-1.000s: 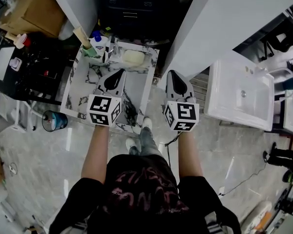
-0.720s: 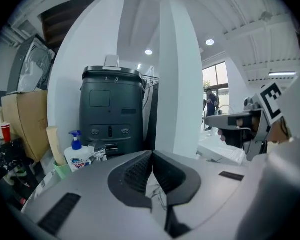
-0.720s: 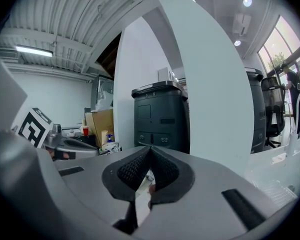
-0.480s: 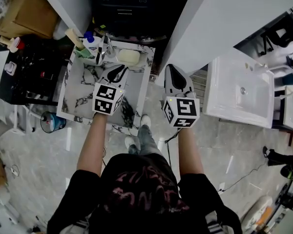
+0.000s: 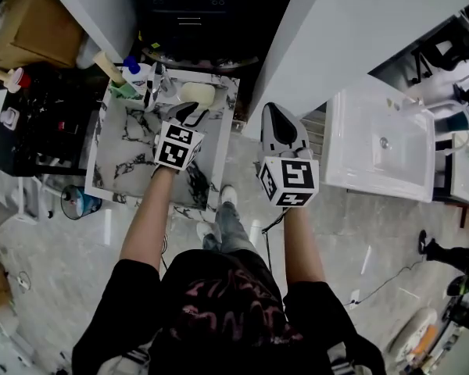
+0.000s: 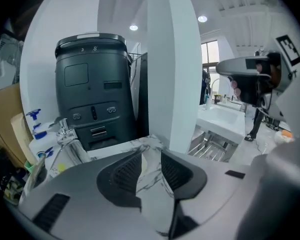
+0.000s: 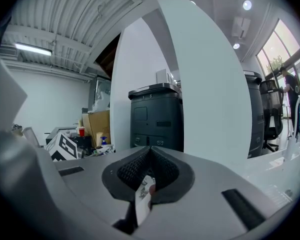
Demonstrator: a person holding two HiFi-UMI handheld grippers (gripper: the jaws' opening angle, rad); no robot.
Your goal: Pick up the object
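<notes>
reaching your left gripper (image 5: 189, 115) toward pale object (image 5: 197, 94) at counter (image 5: 123, 153) far edge, jaws just spread apart for grab, nothing between; right gripper (image 5: 275, 116) pinched together, idle.

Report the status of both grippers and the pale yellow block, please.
Left gripper opening just now, empty, over white marble counter. Right gripper shut, idle. Pale yellow block untouched, just ahead; chrome tap beside it.

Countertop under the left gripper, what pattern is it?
The countertop is white marble with dark veins; the head view shows it best.
</notes>
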